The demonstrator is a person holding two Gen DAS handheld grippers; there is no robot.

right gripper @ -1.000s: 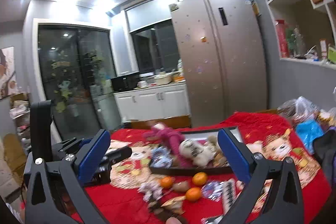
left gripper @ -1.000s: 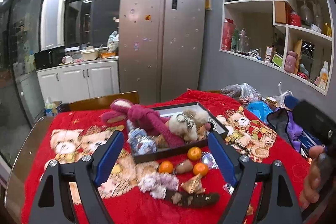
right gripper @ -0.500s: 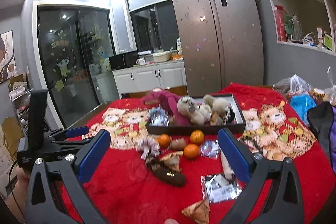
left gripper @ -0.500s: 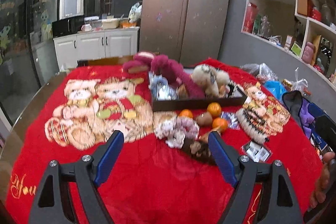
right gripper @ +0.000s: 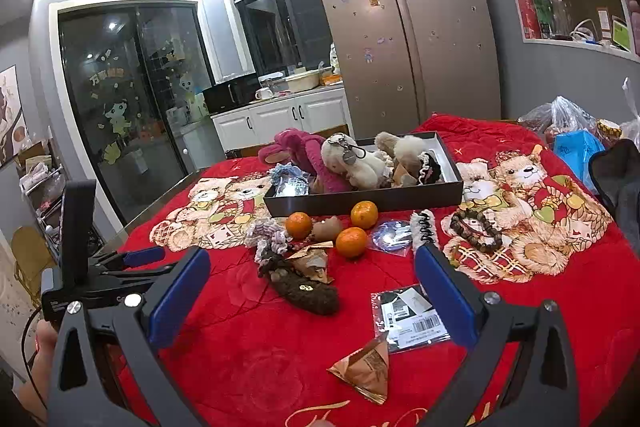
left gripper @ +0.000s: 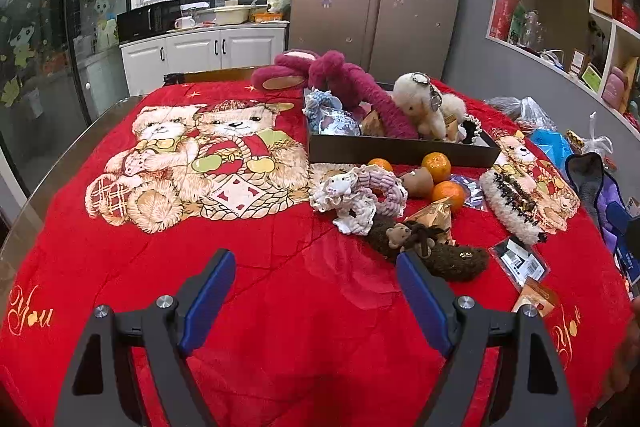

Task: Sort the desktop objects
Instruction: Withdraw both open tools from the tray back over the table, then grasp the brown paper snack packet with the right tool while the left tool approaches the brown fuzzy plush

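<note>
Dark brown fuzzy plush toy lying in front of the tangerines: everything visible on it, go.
The dark brown fuzzy plush toy lies flat on the red blanket, elongated, shaggy pile, with a small gold mark on its near end. In the left wrist view a small lighter brown bear-like face and a knotted cord show at its far end. That end lies against the pale knitted ruffled ring and a gold foil wrapper. No gripper touches it.

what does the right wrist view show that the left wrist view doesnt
Only the right wrist view: the left claw from outside, jaws open, a brown bead bracelet, and a gold triangular foil packet in front.
Only the left wrist view: a purple cloth at the right edge.
Both: the shallow black tray of plush toys, three small oranges, a dark brown furry toy, and the red bear-print blanket.
</note>
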